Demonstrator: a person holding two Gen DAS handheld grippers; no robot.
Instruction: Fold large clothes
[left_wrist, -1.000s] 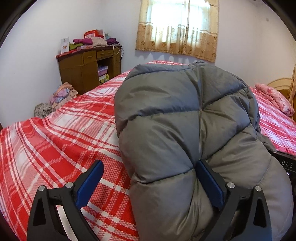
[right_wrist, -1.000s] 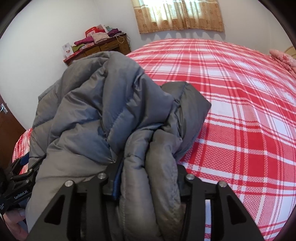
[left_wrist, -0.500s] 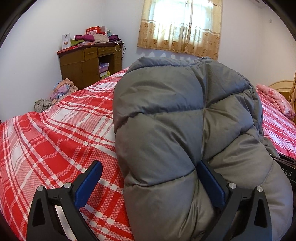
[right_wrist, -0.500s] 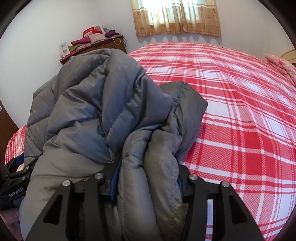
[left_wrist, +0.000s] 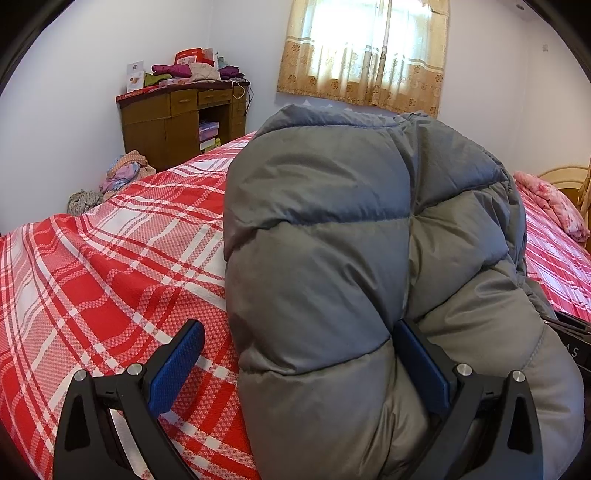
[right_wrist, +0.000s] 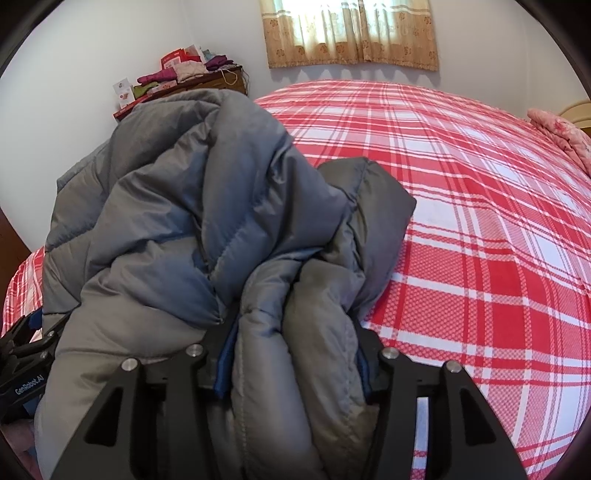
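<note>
right gripper nearest: jaws have just been opening but the pads are pinching a thick bunched fold of the grey down jacket, probably to keep the layers stacked. left gripper spread wide: right pad against the jacket, left pad clear over the bedspread, so it props the bulk rather than clamps it. jacket sits in a puffy heap at the near edge of the red plaid bed, not flat yet. it blocks most of both views. beyond: pink bedding at the far right of the bed, wooden cabinet stacked with clothes, clothes pile on the floor, curtained window
</note>
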